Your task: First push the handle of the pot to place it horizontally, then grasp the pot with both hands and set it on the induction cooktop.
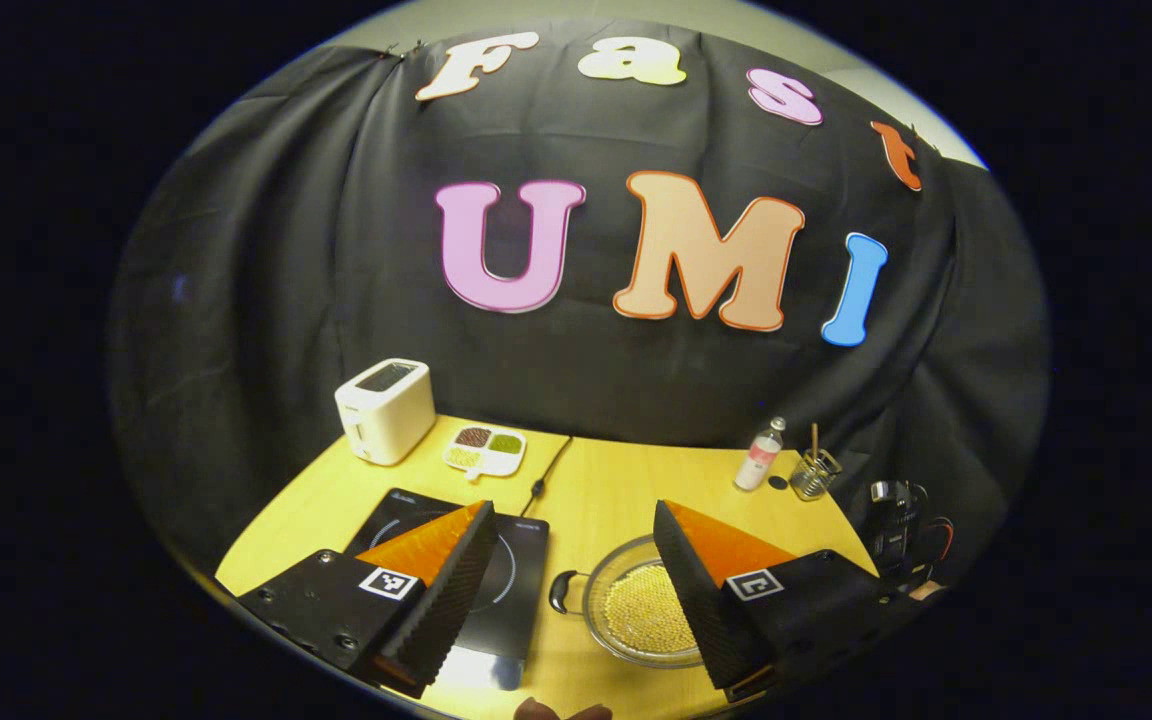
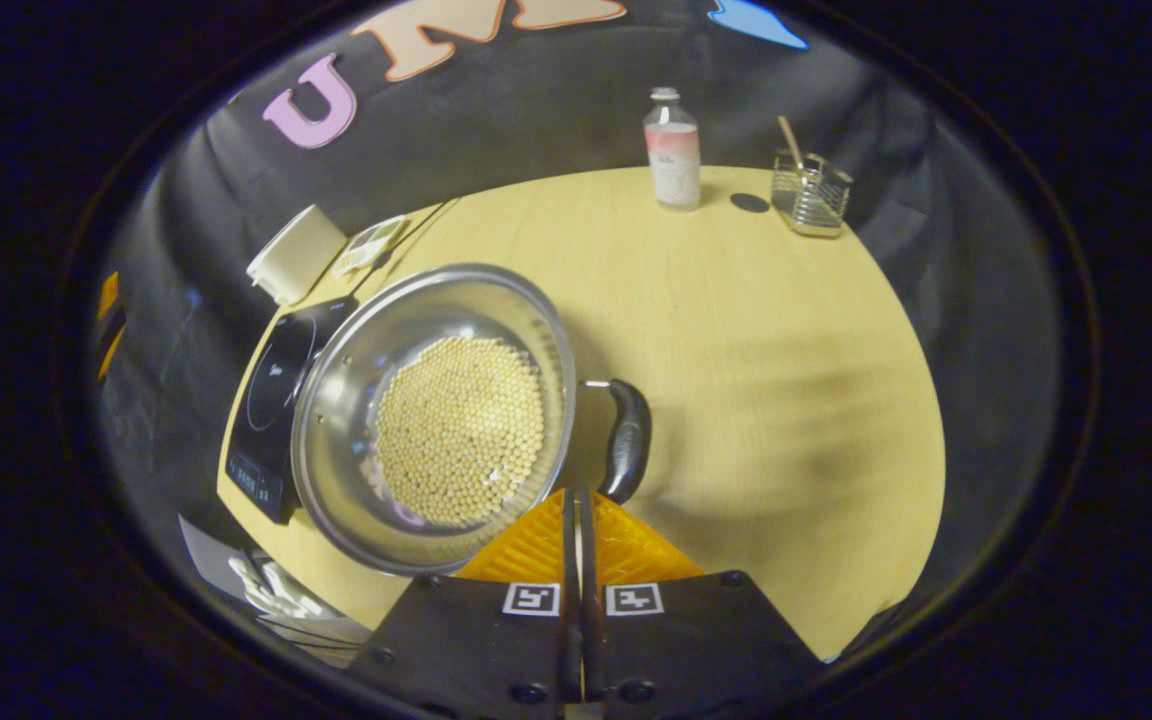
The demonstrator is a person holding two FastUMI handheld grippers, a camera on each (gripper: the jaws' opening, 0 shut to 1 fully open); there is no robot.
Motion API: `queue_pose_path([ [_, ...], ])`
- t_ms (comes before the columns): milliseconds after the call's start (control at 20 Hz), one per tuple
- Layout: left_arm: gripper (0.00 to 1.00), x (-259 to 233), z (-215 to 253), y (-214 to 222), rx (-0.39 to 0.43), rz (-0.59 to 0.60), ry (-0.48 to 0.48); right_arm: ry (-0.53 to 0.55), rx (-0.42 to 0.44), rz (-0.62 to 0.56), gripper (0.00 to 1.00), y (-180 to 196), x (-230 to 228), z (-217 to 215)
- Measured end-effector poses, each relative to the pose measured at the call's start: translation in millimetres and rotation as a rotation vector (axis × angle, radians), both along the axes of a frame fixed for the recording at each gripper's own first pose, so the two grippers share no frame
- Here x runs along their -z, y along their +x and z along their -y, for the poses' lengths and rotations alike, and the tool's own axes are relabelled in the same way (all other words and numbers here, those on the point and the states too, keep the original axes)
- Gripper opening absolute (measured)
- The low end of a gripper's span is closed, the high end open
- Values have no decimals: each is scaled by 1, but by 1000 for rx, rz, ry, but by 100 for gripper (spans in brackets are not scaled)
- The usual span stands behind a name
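A steel pot (image 2: 336,400) holding small yellow beans (image 2: 461,430) stands on the wooden table (image 2: 786,350), right beside the black induction cooktop (image 2: 271,400). One black handle (image 2: 628,440) sticks out on the pot's right side in the right gripper view. My right gripper (image 2: 576,495) is shut, its tips at the near end of that handle. Whether they touch is unclear. In the left gripper view the pot (image 1: 626,600) sits low between the fingers, its other handle (image 1: 563,592) pointing at the cooktop (image 1: 511,575). My left gripper (image 1: 571,512) is open, above and short of them.
At the back left a white toaster (image 1: 386,408) stands beside a divided dish of beans (image 1: 484,450). A cable (image 1: 541,480) runs to the cooktop. A bottle (image 2: 673,150), a dark cap (image 2: 749,203) and a wire holder (image 2: 811,195) stand back right. Black gear with cables (image 1: 896,530) hangs off the right edge.
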State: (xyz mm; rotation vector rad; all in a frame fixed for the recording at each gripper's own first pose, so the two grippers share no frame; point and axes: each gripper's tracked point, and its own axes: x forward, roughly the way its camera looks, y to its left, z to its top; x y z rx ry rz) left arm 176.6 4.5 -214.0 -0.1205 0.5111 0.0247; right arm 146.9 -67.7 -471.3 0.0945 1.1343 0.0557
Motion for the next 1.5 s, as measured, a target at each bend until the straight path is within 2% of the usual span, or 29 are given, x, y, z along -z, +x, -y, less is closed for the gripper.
queue_pose_path([
  [200, 96, 34, 10, 9, 59, -90, -80, 4, 102, 48, 0, 19, -9, 10],
  [250, 96, 43, 11, 10, 65, -121, -92, -10, 121, 49, 8, 23, -10, 14],
  [350, 96, 61, 14, 9, 84, -167, -113, -17, 143, 52, 12, 27, -10, 14],
  [400, 96, 69, 16, 10, 98, -188, -115, -10, 143, 43, 18, 26, -8, 11],
  [550, 96, 93, 19, 7, 143, -261, -116, -16, 142, 30, 67, 32, -1, 8],
  [600, 95, 100, 19, 7, 156, -280, -106, -23, 144, 25, 70, 31, 1, 7],
  [750, 94, 128, 17, 8, 181, -345, -67, -40, 146, 4, 75, 34, 10, 7],
  [950, 95, 170, 10, 4, 185, -456, -40, -59, 144, -24, 75, 35, 21, 6],
  [1000, 95, 178, 8, 3, 189, -481, -26, -62, 142, -29, 80, 35, 23, 6],
  [1050, 95, 186, 7, 3, 194, -495, -16, -65, 142, -33, 75, 36, 25, 6],
  [1100, 95, 194, 5, 3, 197, -515, -10, -66, 143, -36, 80, 36, 27, 6],
  [1150, 95, 201, 5, 2, 199, -530, -10, -66, 145, -39, 80, 38, 29, 6],
  [1200, 95, 208, 5, 3, 200, -544, -10, -65, 146, -45, 75, 38, 31, 5],
  [1250, 95, 215, 5, 4, 200, -559, -9, -67, 146, -51, 75, 39, 34, 6],
  [1300, 95, 222, 4, 5, 202, -576, -9, -70, 145, -57, 80, 38, 36, 5],
  [1350, 95, 229, 4, 6, 207, -593, -10, -73, 144, -64, 75, 39, 38, 5],
  [1450, 94, 243, 4, 6, 217, -626, -8, -78, 140, -75, 75, 38, 42, 5],
  [1500, 99, 249, 3, 5, 220, -642, -6, -82, 139, -78, 75, 39, 45, 6],
])
